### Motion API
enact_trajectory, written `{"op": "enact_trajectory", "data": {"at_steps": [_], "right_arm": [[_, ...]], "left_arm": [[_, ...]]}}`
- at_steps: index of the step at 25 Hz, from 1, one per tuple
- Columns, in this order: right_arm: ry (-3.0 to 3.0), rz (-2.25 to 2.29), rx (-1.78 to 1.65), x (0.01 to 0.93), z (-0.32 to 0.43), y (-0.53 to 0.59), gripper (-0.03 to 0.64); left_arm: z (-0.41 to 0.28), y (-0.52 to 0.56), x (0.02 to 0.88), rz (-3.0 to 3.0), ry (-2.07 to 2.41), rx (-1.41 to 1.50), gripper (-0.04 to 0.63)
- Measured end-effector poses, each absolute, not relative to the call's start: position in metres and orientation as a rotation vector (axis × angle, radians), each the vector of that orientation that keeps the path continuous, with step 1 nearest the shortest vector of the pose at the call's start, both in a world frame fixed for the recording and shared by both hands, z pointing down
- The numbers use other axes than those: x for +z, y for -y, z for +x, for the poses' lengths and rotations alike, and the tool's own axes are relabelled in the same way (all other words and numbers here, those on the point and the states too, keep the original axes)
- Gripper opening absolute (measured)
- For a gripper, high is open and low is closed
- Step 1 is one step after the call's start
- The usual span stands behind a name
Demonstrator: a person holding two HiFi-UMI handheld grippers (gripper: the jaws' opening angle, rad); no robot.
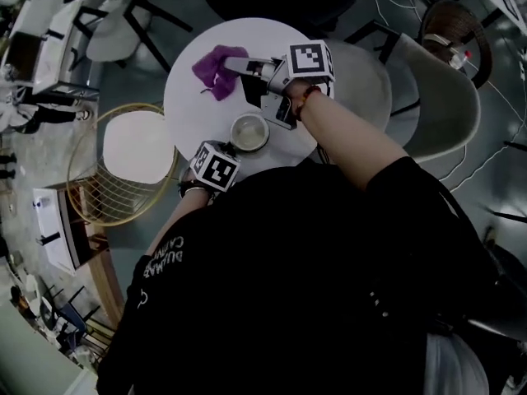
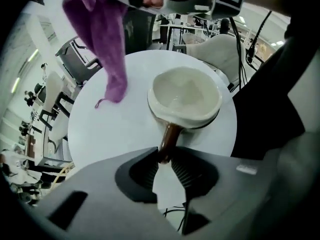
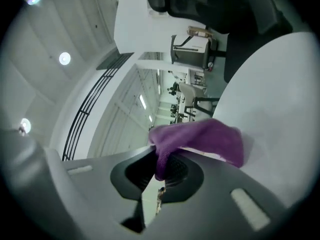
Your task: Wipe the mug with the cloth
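Observation:
A cream mug (image 1: 249, 132) stands upright on the round white table (image 1: 191, 115). My left gripper (image 1: 234, 148) reaches to it from the near side. In the left gripper view the mug (image 2: 185, 96) has its brown handle (image 2: 168, 139) between the jaws of the left gripper (image 2: 166, 166), which stand slightly apart and open. My right gripper (image 1: 235, 64) is shut on a purple cloth (image 1: 214, 71) beyond the mug. The cloth (image 2: 102, 39) hangs from it above the table. In the right gripper view the cloth (image 3: 200, 139) is pinched in the right gripper (image 3: 160, 171).
A wire chair with a white seat pad (image 1: 136, 146) stands left of the table. A pale shell chair (image 1: 432, 97) is on the right, a wicker basket (image 1: 457, 35) behind it. Cables trail on the floor at right. The person's dark torso fills the near side.

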State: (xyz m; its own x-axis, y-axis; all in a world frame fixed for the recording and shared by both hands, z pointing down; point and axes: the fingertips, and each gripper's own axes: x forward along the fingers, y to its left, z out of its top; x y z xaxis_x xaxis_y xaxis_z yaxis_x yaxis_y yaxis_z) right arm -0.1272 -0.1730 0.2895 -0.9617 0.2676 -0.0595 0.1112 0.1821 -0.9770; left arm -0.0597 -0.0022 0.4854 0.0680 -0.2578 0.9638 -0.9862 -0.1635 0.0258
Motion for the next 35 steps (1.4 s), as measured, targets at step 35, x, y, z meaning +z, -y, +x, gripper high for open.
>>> {"op": "enact_trajectory", "data": {"at_steps": [35], "right_arm": [[3.281,0.290,1.461,0.070,0.060,-0.021,0.015]], "left_arm": [[-0.119,-0.058,0.323,1.971,1.489,0.432,0.000]]}}
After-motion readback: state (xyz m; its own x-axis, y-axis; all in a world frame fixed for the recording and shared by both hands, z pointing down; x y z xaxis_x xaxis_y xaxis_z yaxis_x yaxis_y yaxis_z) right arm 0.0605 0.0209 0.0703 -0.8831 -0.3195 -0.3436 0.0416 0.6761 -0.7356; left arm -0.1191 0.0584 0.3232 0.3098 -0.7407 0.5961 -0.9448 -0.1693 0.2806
